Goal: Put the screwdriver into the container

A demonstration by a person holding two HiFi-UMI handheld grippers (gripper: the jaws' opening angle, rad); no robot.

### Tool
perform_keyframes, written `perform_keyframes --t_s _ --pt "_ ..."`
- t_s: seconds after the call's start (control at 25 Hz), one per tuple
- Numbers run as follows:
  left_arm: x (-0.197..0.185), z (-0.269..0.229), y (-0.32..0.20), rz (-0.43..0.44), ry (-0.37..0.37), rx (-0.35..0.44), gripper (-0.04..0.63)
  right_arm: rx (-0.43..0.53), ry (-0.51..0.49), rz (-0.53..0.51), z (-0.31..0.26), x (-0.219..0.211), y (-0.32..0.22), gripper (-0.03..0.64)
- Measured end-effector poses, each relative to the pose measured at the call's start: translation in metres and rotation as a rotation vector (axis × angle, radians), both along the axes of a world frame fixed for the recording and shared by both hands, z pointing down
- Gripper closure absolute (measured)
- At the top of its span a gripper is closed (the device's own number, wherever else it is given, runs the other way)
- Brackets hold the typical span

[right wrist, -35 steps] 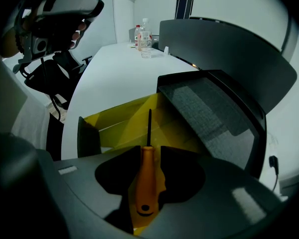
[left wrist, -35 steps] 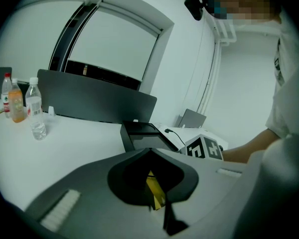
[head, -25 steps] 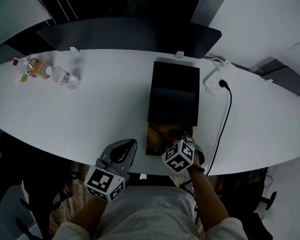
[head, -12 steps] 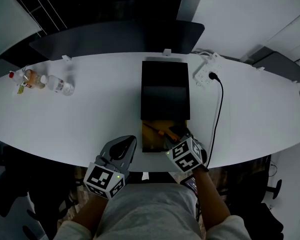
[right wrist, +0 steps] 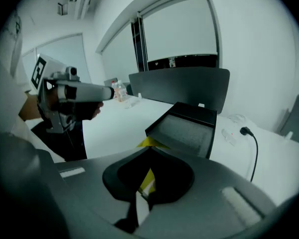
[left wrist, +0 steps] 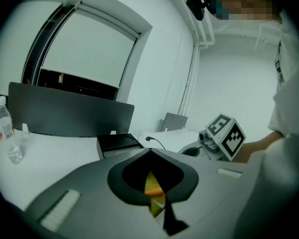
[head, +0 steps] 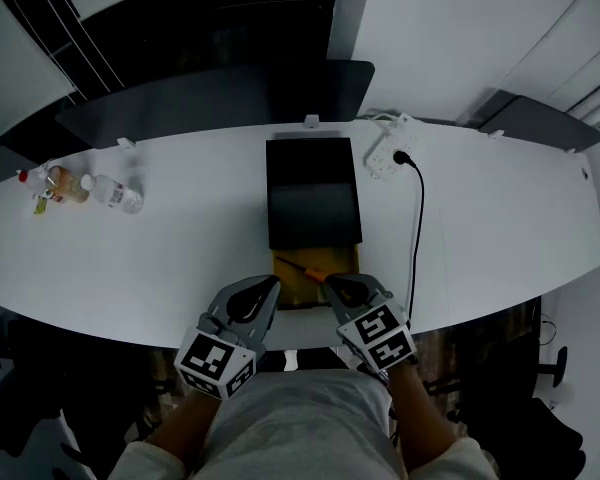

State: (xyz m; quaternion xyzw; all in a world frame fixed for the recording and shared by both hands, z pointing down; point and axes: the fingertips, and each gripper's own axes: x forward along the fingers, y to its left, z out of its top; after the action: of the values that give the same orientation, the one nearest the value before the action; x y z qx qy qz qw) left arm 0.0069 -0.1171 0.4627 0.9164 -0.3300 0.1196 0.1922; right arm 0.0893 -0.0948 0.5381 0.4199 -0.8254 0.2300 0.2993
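Observation:
The container is a black case whose open lid [head: 313,203] lies flat on the white table, with its yellow-lined base [head: 332,261] at the near edge. An orange-handled screwdriver [head: 308,272] lies slantwise in that base. My right gripper [head: 333,284] hovers just in front of the base. Its jaws have just been closing and now stand shut with nothing between them [right wrist: 150,148]. My left gripper [head: 264,289] is beside it, also shut and empty [left wrist: 150,149]. A bit of yellow lining and orange handle [left wrist: 153,192] shows through the left gripper's gap.
A white power strip [head: 384,154] with a black cable [head: 417,218] lies right of the case. Two bottles [head: 110,193] stand at the far left of the table [head: 180,238]. A dark partition panel [head: 210,98] rises behind it. The table's near edge is under both grippers.
My right gripper has drawn back and up from over the yellow base, and its jaws have gone from open to shut. The screwdriver stays in the base. The left gripper rose slightly.

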Motion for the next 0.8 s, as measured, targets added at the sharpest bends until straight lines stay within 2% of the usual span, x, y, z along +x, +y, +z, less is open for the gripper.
perform_keyframes --t_s 0.12,0.2,0.44,0.8 --pt "0.004 -0.008 0.005 0.020 0.011 0.018 0.594 0.014 -0.104 0.060 -0.021 0.000 0.008 0.602" --pt "0.006 -0.012 0.010 0.029 0.018 0.024 0.594 0.037 -0.139 0.085 -0.035 0.000 0.013 0.603" --pt "0.007 -0.017 0.022 0.041 0.027 0.013 0.594 0.112 -0.171 0.138 -0.064 -0.002 0.026 0.603" --pt "0.001 -0.017 0.038 0.052 -0.027 0.029 0.595 0.173 -0.168 0.189 -0.079 -0.003 0.042 0.603"
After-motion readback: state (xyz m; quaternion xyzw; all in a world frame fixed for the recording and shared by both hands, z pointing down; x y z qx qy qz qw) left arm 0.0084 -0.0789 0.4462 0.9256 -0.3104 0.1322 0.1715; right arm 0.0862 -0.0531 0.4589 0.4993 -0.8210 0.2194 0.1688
